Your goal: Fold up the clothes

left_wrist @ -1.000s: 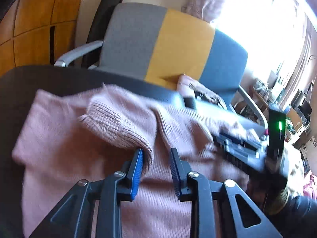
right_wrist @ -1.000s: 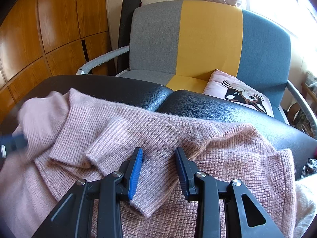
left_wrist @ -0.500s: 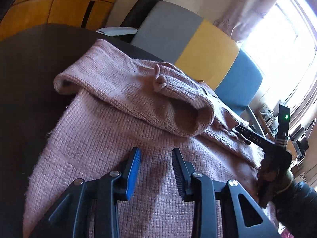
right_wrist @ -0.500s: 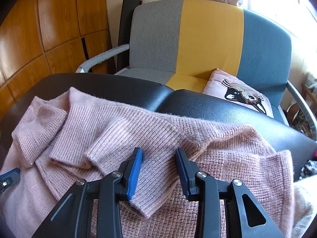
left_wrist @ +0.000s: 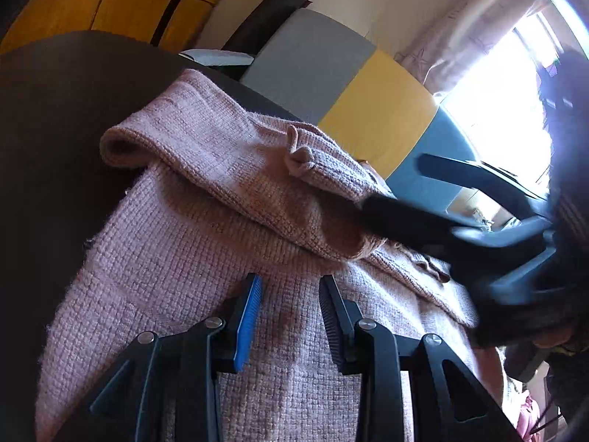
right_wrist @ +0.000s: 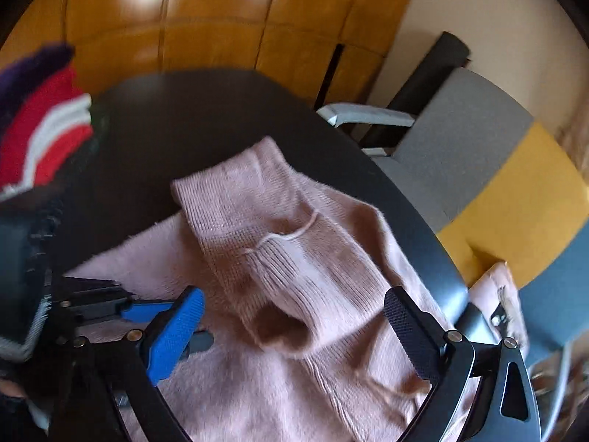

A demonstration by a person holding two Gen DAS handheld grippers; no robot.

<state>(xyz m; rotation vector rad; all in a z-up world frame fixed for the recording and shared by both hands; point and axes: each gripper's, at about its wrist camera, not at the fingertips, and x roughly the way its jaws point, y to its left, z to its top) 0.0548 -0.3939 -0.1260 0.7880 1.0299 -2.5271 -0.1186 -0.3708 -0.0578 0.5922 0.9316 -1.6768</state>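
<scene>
A pink knit sweater [left_wrist: 206, 258] lies on the dark round table [left_wrist: 55, 118], a sleeve folded back across its body, cuff end open [right_wrist: 283, 335]. My left gripper [left_wrist: 291, 294] is open and empty, low over the sweater's body. It also shows in the right wrist view [right_wrist: 162, 313] at the left. My right gripper [right_wrist: 294, 316] is wide open, its jaws either side of the sleeve cuff, holding nothing. In the left wrist view it shows blurred at the right, one fingertip [left_wrist: 371, 210] at the cuff.
A grey, yellow and blue armchair [left_wrist: 368, 88] stands behind the table, with a pink cushion [right_wrist: 500, 294] on its seat. Wooden panels [right_wrist: 221, 29] line the wall. A red, white and purple striped sleeve [right_wrist: 40, 110] shows at the left.
My right gripper has opened wide and swung left to the folded sleeve's cuff. My left gripper stays low over the sweater's body, hardly moved.
</scene>
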